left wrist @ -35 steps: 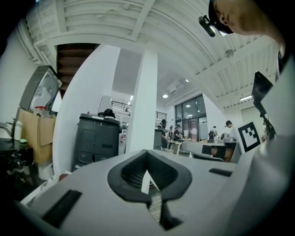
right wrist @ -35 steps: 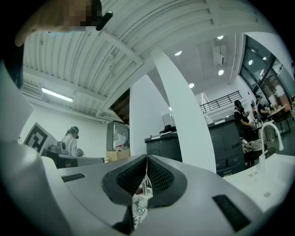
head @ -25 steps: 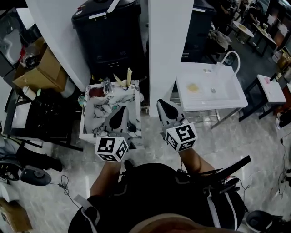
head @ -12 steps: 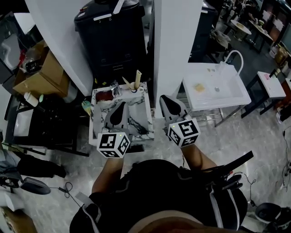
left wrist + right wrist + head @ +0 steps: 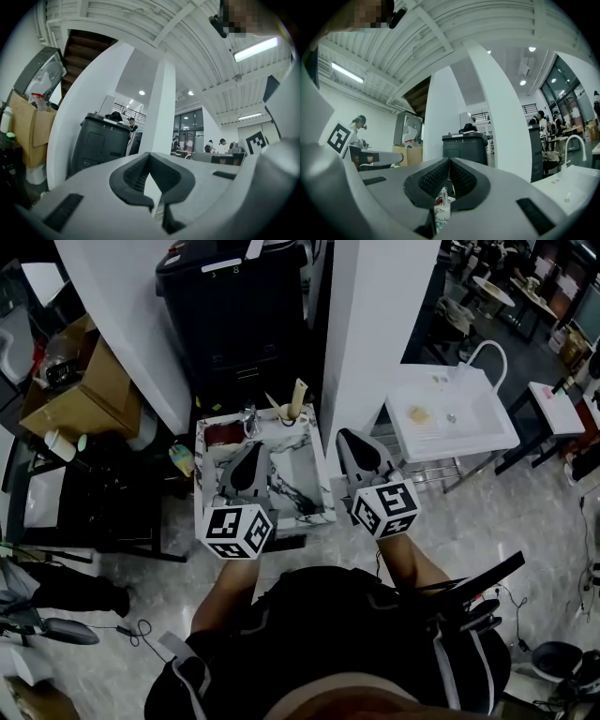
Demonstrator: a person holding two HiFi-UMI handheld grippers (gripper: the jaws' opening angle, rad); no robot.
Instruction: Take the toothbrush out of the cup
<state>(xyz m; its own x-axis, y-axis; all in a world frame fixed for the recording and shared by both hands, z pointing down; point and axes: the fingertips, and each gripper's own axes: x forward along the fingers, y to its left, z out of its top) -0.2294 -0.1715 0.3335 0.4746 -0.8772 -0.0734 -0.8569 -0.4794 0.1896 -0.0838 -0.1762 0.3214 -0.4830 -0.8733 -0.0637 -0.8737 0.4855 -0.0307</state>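
Though small and dim, toothbrush (image 5: pixel 297 396) tilted in cup (image 5: pixel 288 417).

A large open workshop hall, shown by white pillars (image 5: pixel 375 334), a ribbed ceiling (image 5: pixel 140 18) with strip lights (image 5: pixel 258 49), freestanding sink units (image 5: pixel 450 418), a black bin (image 5: pixel 244 324), cardboard boxes (image 5: pixel 80 390) and people (image 5: pixel 540 118) working far off.

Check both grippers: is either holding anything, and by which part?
Nothing is held. The left gripper and the right gripper are both shut and empty; the toothbrush stands in the cup, away from both.
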